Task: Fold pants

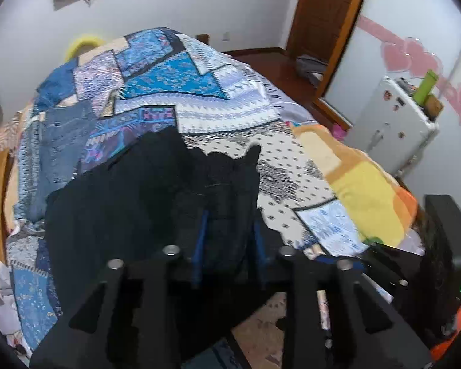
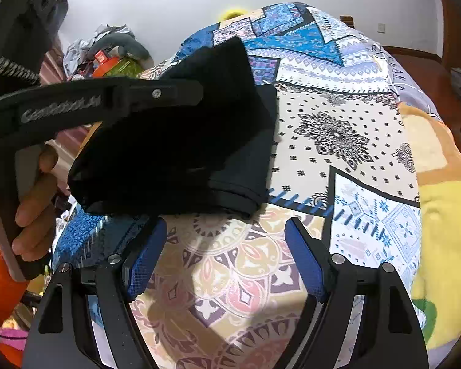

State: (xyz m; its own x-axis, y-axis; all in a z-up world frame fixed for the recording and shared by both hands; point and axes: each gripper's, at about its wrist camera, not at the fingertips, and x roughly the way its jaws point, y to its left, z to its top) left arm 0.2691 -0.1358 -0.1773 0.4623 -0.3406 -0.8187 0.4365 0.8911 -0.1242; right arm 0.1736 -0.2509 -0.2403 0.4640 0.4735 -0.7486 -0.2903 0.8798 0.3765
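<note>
Pants [image 2: 181, 141], black, folded into a thick stack, lie on the bed [image 2: 338, 141] on its patterned quilt, toward the left side in the right wrist view, hem edge facing the camera. Jeans [image 1: 58, 141] lie flat on the quilt past the black pants, near the bed's left edge in the left wrist view. Yellow-orange blanket [image 1: 362, 184] bunched at the bed's right edge. Small white fridge [image 1: 393, 123] stands off the bed against the wall.

Left gripper [image 1: 230, 233]: blue-padded fingers [image 1: 201, 236] part-open over the black fabric, cloth sits between them, pads not visibly pressing, so released. Person's hand [image 2: 33, 215] grips its handle.

Right gripper [image 2: 224, 243]: fingers [image 2: 147, 255] spread wide, nothing between, above bare quilt just short of the pants' near edge.
</note>
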